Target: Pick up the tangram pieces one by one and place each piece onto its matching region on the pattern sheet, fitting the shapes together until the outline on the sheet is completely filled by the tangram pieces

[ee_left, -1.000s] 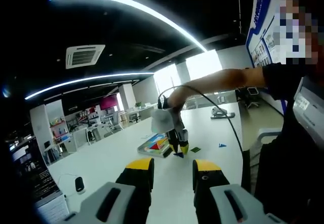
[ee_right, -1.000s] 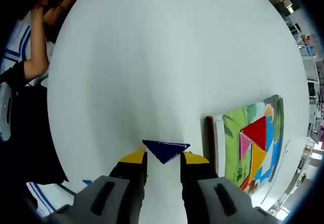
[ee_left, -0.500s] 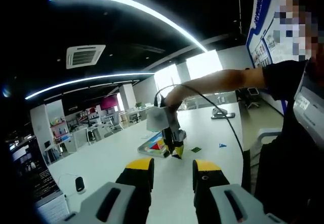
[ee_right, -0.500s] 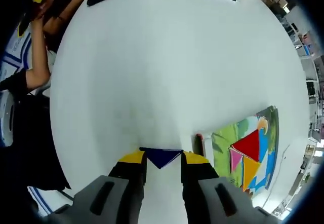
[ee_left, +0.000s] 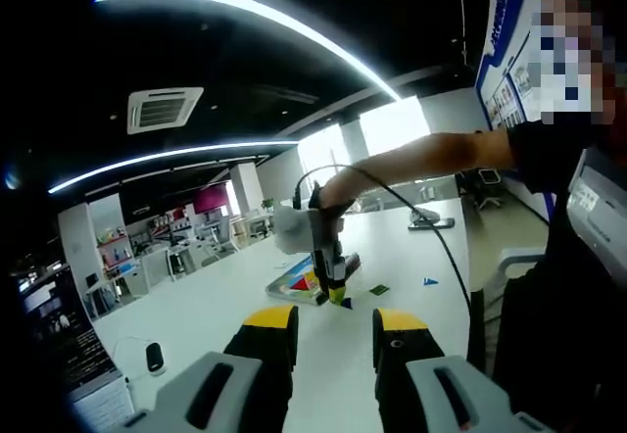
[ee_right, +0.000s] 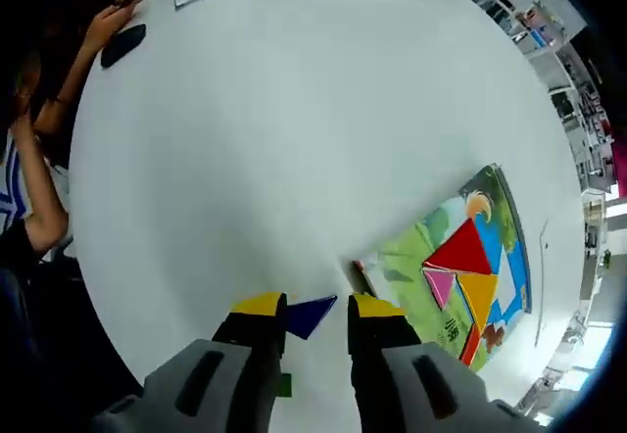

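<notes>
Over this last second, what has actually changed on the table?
The right tongs, shut on the dark blue triangle, have carried it off the table and toward the pattern sheet; in the left gripper view they now hang before the sheet. The left tongs stayed open and idle; the red, pink and orange pieces stayed put.

Dark blue triangle (ee_right: 310, 315) partly hidden between right gripper (ee_right: 317, 308) jaws. Pattern sheet (ee_left: 306, 281) too small in left gripper view to read shapes. Small green piece (ee_right: 283, 385) mostly hidden behind jaw.
</notes>
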`<state>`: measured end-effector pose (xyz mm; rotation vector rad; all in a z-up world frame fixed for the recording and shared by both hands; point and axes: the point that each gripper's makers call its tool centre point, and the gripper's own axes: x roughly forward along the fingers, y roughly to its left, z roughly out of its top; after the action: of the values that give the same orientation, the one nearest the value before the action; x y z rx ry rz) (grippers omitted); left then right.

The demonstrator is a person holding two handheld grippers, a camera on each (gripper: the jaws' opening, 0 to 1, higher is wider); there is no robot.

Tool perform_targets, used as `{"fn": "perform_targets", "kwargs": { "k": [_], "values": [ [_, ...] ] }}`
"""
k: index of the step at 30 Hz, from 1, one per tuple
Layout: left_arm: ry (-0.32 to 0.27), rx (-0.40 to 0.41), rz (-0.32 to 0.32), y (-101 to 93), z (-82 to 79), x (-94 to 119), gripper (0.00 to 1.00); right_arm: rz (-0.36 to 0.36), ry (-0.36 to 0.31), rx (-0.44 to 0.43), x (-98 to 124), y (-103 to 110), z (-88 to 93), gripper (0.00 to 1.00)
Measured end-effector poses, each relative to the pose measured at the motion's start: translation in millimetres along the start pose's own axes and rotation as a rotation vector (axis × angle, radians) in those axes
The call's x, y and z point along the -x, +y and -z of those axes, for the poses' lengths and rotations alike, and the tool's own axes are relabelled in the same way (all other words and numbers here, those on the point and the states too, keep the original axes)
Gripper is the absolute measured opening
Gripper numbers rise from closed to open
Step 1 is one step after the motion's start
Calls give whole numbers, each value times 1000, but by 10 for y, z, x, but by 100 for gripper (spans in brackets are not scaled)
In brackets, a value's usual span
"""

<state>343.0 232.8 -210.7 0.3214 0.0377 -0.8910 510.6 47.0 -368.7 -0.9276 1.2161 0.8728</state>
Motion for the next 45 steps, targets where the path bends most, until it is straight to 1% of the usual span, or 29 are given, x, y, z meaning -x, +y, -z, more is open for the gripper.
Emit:
{"fn": "perform_targets", "kwargs": {
  "k": [2, 3, 4, 7, 11, 13, 15, 17, 20, 21, 22, 24, 25, 28, 30, 37, 38, 39, 43, 45],
  "values": [
    [2, -1, 0, 0, 3, -3, 32, 17, 22, -7, -35, -5, 47, 27],
    [3, -2, 1, -3, 6, -6, 32, 11, 35, -46, -26, 29, 80, 26],
    [4, -3, 2, -5, 5, -6, 32, 23, 25, -48, -20, 10, 61, 26],
    [1, -2, 2, -7, 0, -1, 32, 23, 22, -47, -22, 39, 78, 25],
    [2, 0, -3, 3, 6, 3, 32, -7, 68, -36, -19, 103, 209, 25],
    [1, -1, -1, 0, 2, 6, 32, -24, 81, -41, -19, 127, 266, 25],
    [-1, -1, -1, 2, -3, 7, 32, -34, 77, -50, -16, 127, 285, 26],
    [0, -2, 0, 4, -2, 4, 32, -47, 62, -40, -22, 101, 249, 27],
    [3, -3, 0, 0, 1, 4, 32, -66, 48, -54, -21, 116, 254, 26],
    [1, -3, 0, -1, -2, 5, 32, -75, 43, -67, -27, 119, 251, 26],
    [0, -1, -1, 1, -5, 7, 32, -79, 54, -79, -27, 124, 279, 26],
    [0, -2, -3, 10, -3, 7, 32, -91, 47, -84, -23, 127, 289, 26],
    [1, -1, -3, 9, 1, 3, 32, -101, 43, -103, -27, 129, 283, 26],
    [3, -3, -1, 4, 3, -4, 32, -101, 41, -108, -26, 113, 291, 22],
    [2, -5, 1, -7, -2, -2, 32, -102, 44, -100, -22, 128, 296, 22],
    [3, -3, -3, 5, 3, 3, 32, -80, 31, -3, -17, 143, 264, 25],
    [2, -4, -3, 3, 3, 1, 32, -82, 21, -3, -10, 149, 273, 25],
    [2, -4, -2, 3, 2, -2, 32, -85, 19, -20, -18, 148, 251, 24],
    [4, -8, 0, -9, 3, 1, 32, -93, 27, -36, -24, 131, 237, 23],
    [2, -11, 0, -11, -4, 8, 32, -96, 27, -26, -25, 143, 234, 23]
  ]
}}
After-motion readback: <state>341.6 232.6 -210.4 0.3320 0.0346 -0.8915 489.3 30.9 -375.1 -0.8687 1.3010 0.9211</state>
